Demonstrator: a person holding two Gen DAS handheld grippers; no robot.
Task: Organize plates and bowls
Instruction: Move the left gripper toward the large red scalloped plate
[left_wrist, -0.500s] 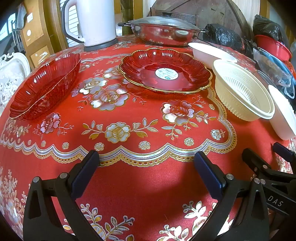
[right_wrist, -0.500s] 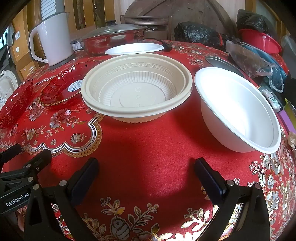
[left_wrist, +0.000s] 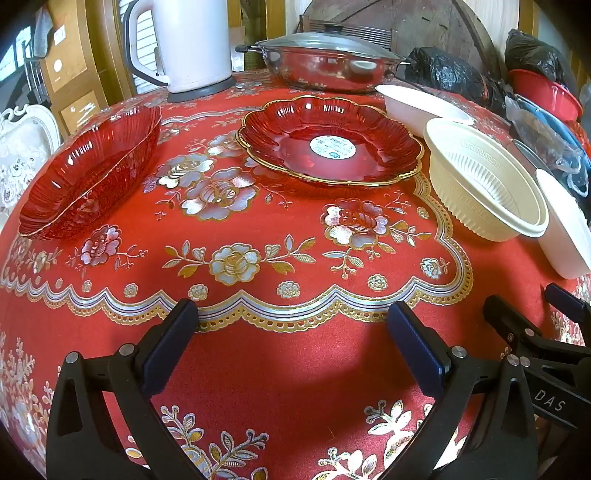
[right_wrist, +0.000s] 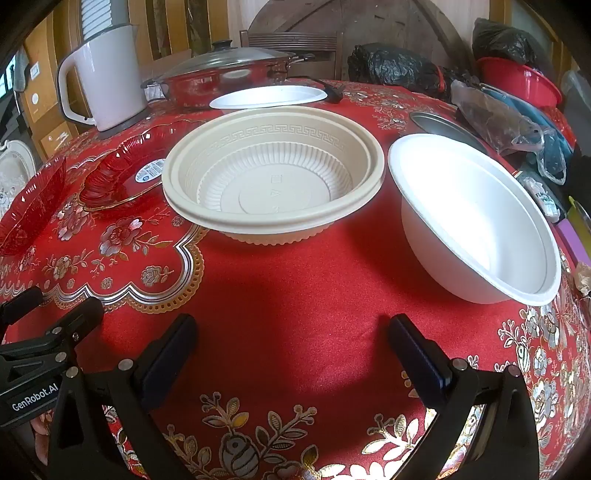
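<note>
Plates and bowls all lie separate on the table (left_wrist: 295, 350); nothing is stacked yet.
Both grippers, left (left_wrist: 291, 343) and right (right_wrist: 293, 354), hold jaws spread and empty; red scalloped plate (left_wrist: 328, 140) ahead of the left jaws, beige bowl (right_wrist: 273, 173) and white bowl (right_wrist: 476, 218) beyond the right.

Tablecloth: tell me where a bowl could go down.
The widest bare tablecloth lies just ahead of the left gripper, short of the red scalloped plate and red oval dish. Another patch fronts the right gripper, before the cream bowl and white bowl. The far right edge is crowded.
</note>
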